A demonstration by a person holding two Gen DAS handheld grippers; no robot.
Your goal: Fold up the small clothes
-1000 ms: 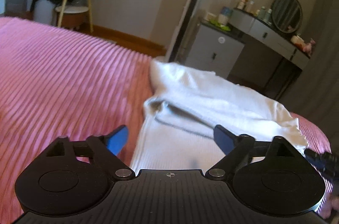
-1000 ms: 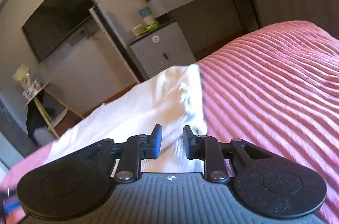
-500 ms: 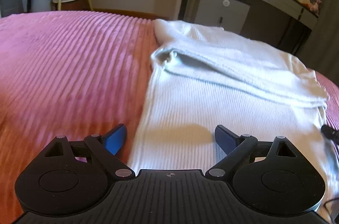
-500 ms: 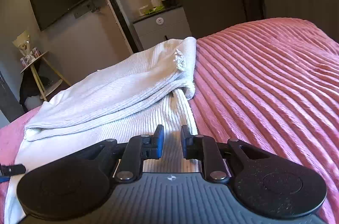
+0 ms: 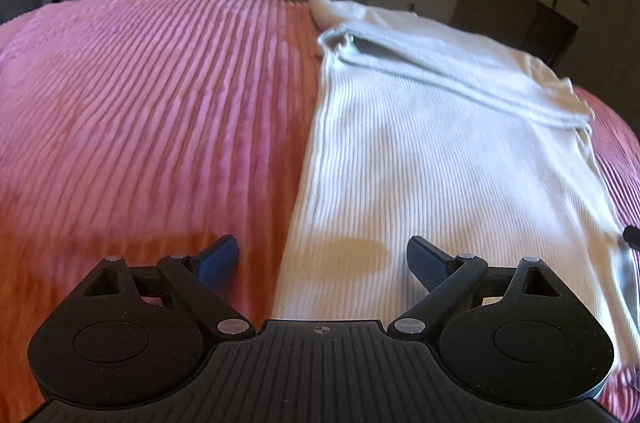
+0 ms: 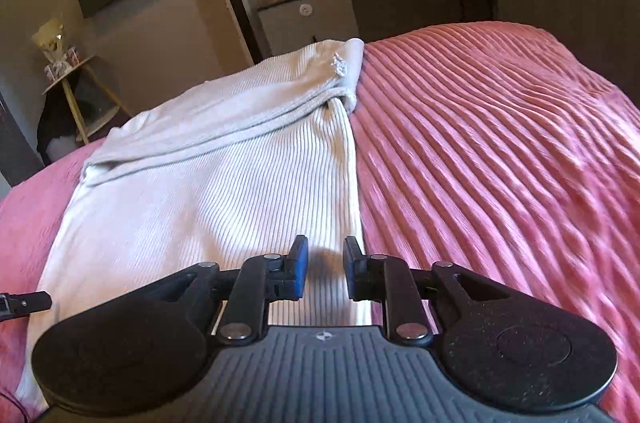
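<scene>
A white ribbed garment lies flat on the pink bed cover, its far end folded over toward 12 o'clock. The left gripper has jaws wide apart over the garment's left edge, gripping nothing; the right gripper has jaws opening, empty, above its right edge

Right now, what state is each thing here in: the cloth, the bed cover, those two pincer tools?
White ribbed garment: spread flat on the bed, its far end folded back over itself.
Pink bedspread: smooth, lying under the garment.
Left gripper: wide open, empty, straddling the garment's near edge.
Right gripper: jaws opening, nothing pinched, over the garment's right edge.
</scene>
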